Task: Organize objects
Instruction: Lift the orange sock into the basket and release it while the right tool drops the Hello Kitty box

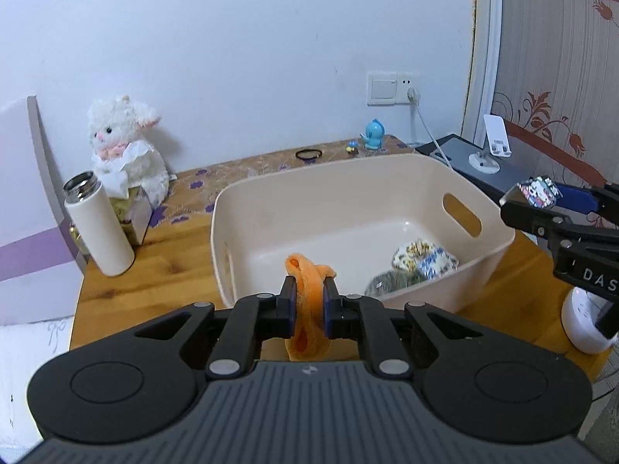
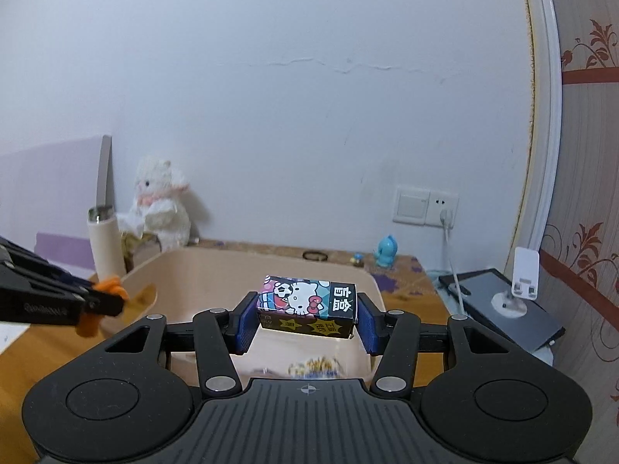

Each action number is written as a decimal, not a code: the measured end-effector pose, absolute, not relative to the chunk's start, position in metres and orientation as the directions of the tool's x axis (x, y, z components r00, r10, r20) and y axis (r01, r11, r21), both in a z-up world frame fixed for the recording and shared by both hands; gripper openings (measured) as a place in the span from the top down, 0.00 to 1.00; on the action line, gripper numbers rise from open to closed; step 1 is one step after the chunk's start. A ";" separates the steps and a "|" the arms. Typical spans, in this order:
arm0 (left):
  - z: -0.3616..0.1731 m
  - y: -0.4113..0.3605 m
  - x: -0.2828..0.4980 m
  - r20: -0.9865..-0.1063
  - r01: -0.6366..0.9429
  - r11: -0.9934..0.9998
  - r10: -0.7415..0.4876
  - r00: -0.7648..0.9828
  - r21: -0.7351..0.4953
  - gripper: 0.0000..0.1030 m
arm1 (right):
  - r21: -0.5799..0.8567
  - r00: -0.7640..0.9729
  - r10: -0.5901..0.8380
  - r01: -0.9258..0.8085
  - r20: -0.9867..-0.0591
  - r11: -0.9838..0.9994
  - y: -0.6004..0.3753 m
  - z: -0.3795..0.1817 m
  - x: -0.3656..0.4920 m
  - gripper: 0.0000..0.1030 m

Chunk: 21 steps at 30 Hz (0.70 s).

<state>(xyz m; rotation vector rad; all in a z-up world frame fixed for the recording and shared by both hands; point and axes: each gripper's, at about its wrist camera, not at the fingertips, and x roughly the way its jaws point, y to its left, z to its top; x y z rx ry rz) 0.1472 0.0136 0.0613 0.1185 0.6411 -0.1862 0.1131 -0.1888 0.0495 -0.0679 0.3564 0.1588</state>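
Observation:
A beige plastic bin stands on the wooden table and holds patterned rolled cloth items. My left gripper is shut on an orange fuzzy scrunchie just above the bin's near rim. My right gripper is shut on a small Hello Kitty box and holds it over the bin. The right gripper also shows in the left wrist view at the bin's right edge. The left gripper shows in the right wrist view at the left.
A white bottle, a white plush lamb and a tissue box stand at the left. A black hair tie, a tiny figure and a blue toy lie behind the bin. A tablet with phone stand is at right.

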 end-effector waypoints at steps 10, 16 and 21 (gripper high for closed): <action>0.041 -0.002 0.201 -0.649 0.169 0.985 -0.099 0.754 0.046 0.86 | 0.010 0.914 0.136 -0.143 -0.382 0.990 -0.185 0.045 0.151 0.53; 0.011 -0.009 0.233 -0.712 0.132 0.989 -0.042 0.701 0.071 0.86 | -0.032 0.885 0.098 -0.126 -0.455 0.991 -0.178 0.022 0.174 0.53; -0.011 -0.013 0.246 -0.754 0.119 0.989 -0.008 0.657 0.093 0.86 | -0.039 0.837 0.088 -0.129 -0.540 0.991 -0.174 0.000 0.189 0.53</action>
